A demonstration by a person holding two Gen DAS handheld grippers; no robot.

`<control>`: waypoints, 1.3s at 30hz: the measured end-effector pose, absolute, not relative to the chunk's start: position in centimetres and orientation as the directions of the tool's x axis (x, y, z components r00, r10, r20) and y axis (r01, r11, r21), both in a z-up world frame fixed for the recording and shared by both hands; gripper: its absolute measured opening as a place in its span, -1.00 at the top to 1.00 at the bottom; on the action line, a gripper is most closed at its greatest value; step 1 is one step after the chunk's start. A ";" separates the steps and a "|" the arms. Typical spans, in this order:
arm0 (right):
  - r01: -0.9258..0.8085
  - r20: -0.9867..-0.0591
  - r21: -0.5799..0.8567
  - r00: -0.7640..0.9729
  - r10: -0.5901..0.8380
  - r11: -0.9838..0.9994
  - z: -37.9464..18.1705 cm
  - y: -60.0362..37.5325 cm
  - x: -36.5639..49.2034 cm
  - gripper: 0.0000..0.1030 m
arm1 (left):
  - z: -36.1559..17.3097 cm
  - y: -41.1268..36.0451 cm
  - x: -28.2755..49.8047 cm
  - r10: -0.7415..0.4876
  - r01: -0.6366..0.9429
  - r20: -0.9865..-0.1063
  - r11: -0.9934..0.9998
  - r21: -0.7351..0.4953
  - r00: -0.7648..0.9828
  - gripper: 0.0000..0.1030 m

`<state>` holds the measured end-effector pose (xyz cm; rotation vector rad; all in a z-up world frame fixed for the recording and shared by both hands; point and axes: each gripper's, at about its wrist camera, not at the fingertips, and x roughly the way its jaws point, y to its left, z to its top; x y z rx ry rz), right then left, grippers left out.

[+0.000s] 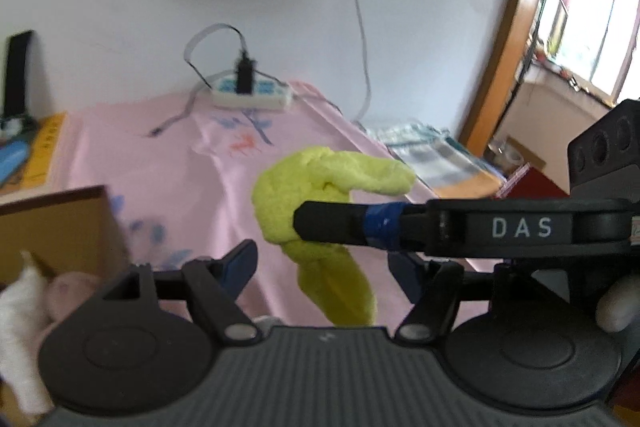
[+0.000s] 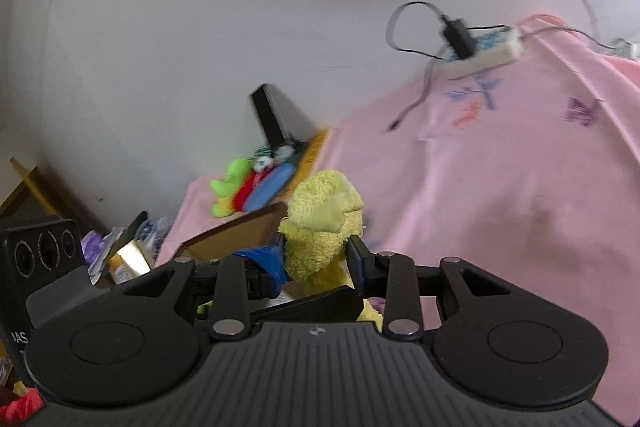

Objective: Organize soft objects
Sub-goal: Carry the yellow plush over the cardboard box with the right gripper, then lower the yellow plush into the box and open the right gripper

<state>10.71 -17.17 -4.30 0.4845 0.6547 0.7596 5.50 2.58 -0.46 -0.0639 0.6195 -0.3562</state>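
Observation:
A yellow-green soft cloth (image 2: 320, 227) is pinched between the fingers of my right gripper (image 2: 316, 259), held above the pink table cover. In the left wrist view the same cloth (image 1: 316, 195) hangs in the air with my right gripper (image 1: 304, 223) reaching in from the right. My left gripper (image 1: 320, 267) is open and empty just below the cloth. A cardboard box (image 1: 52, 227) stands at the left, with a white soft toy (image 1: 20, 307) and a pink soft toy (image 1: 68, 291) in it.
A white power strip (image 1: 252, 95) with a black plug and cables lies at the back by the wall. A colourful plush toy (image 2: 248, 187) and a yellow book (image 1: 44, 155) lie at the left. Folded cloths (image 1: 436, 155) lie beyond the right edge.

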 end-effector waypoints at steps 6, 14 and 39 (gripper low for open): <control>-0.561 -0.319 0.599 0.488 0.812 0.572 -2.5 -11.4 9.8 0.68 | 1.4 8.3 2.3 -0.265 0.220 -0.513 0.964 -0.149 0.816 -0.37; -0.659 -0.308 0.568 0.387 0.869 0.494 -1.8 -2.0 8.8 0.65 | 1.9 16.2 -1.1 -0.141 0.080 -0.502 0.987 -0.140 0.853 -0.37; -0.499 -0.580 0.565 0.327 0.746 0.657 -7.3 10.5 6.9 0.59 | -4.3 27.1 -1.6 -0.138 0.015 -0.659 0.982 -0.189 0.739 -0.37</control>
